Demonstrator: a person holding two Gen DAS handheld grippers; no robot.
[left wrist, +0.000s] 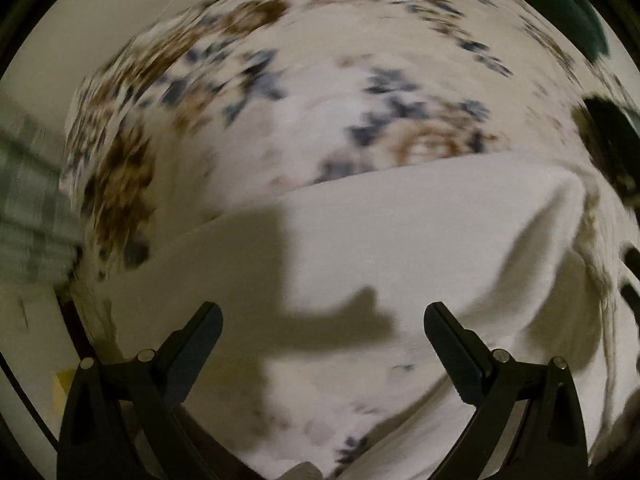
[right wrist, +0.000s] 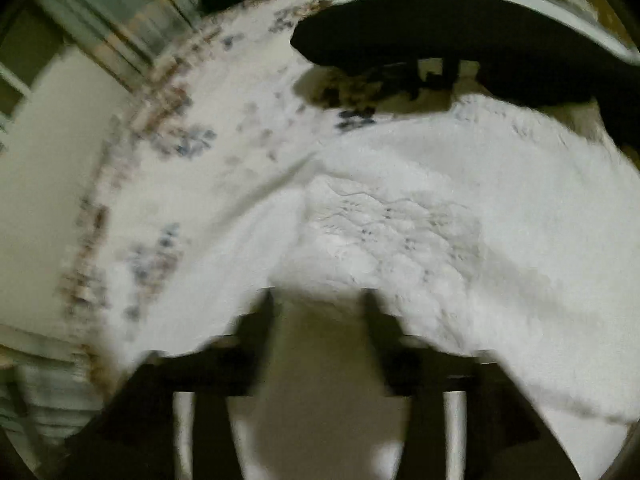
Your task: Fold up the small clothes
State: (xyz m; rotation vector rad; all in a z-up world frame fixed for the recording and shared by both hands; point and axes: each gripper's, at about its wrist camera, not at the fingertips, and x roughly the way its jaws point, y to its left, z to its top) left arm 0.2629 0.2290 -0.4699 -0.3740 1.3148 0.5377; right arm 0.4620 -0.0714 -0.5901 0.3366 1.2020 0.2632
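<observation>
Left claw (left wrist: 323, 316) wide apart over white garment (left wrist: 400, 240) on floral cloth (left wrist: 280, 100); right claw (right wrist: 320, 300) apart, garment between

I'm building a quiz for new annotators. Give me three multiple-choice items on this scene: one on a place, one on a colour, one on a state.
1. Where does the white garment lie?
A. on a floral cloth
B. in a basket
C. on a hanger

2. What colours is the print on the floral cloth?
A. red and green
B. blue and brown
C. pink and yellow

3. How does the left gripper stand?
A. shut on the garment
B. shut on nothing
C. open, with nothing between its fingers

Answers:
1 A: both views show the garment spread over the printed cloth.
2 B: the blurred flowers in the left view read blue and brown on white.
3 C: the left view shows the fingers wide apart above the garment. The right gripper is too blurred to judge.
</observation>
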